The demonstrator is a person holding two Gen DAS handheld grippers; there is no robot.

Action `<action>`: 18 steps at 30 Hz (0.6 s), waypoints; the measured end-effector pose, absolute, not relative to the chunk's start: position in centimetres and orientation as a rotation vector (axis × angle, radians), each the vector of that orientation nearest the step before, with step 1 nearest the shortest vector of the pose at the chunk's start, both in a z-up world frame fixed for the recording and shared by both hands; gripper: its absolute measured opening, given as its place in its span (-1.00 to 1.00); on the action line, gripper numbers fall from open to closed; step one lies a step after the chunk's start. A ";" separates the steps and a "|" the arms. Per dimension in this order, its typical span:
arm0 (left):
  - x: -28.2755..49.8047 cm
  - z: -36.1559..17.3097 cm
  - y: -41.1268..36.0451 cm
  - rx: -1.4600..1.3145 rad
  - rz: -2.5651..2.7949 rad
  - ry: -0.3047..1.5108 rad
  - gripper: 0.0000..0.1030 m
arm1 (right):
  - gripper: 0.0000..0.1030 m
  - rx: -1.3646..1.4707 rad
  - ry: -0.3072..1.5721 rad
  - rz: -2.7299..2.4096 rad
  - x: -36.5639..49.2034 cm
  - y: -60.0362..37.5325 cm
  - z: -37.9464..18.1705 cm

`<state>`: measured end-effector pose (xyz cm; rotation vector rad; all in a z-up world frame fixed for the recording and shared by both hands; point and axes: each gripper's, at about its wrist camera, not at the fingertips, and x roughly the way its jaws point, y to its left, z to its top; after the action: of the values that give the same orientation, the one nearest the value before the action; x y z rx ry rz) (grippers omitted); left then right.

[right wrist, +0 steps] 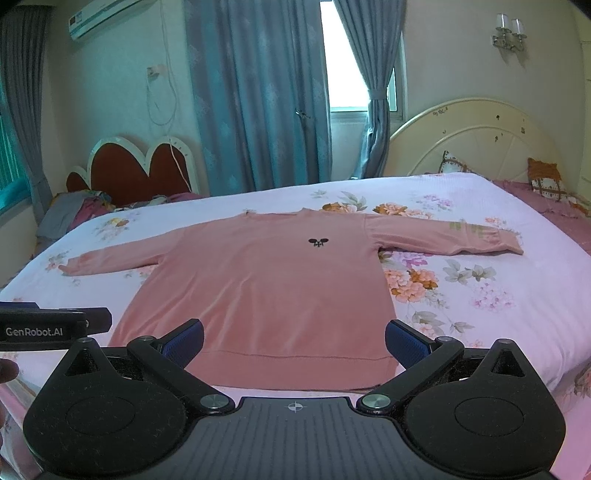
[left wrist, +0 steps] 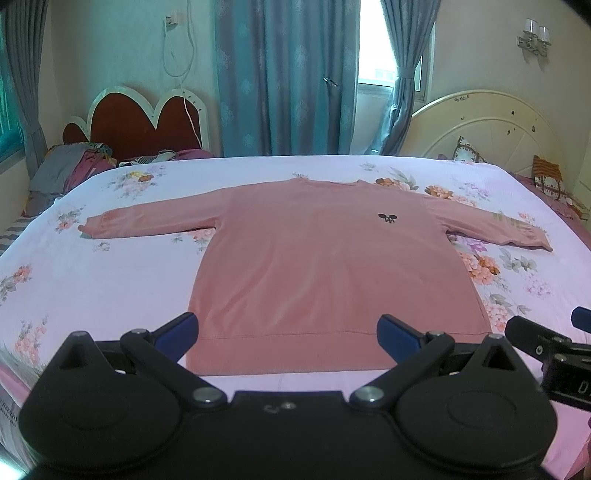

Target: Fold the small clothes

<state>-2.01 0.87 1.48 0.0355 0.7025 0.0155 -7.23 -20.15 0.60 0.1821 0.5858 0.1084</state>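
Pink sweatshirt [left wrist: 332,266] flat on bed [left wrist: 110,280], soft, light, floppy; pinch hem corners near bed's front edge; left gripper [left wrist: 288,334] and right gripper [right wrist: 294,341] fingers spread, empty.

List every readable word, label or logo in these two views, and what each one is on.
"GenRobot.AI": side of the left gripper, seen from the right wrist.
"D": start of cut-off lettering on the right gripper, rest unreadable.
Black emblem on the pink sweater: a figure, no letters.
Air conditioner label: too blurred.
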 end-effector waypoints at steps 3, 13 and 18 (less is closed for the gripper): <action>-2.0 1.5 0.9 0.034 0.020 0.703 0.99 | 1.00 0.182 0.585 0.108 -7.2 -20.1 0.6; -1.9 1.4 1.2 0.030 0.020 0.705 0.99 | 1.00 0.178 0.586 0.111 -7.0 -20.1 0.5; -1.9 1.4 1.2 0.030 0.021 0.705 0.99 | 1.00 0.180 0.586 0.112 -7.0 -20.0 0.5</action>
<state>-1.89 1.21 1.38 0.0297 0.7054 0.0211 -6.98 -19.99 0.45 0.1797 0.5861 0.1116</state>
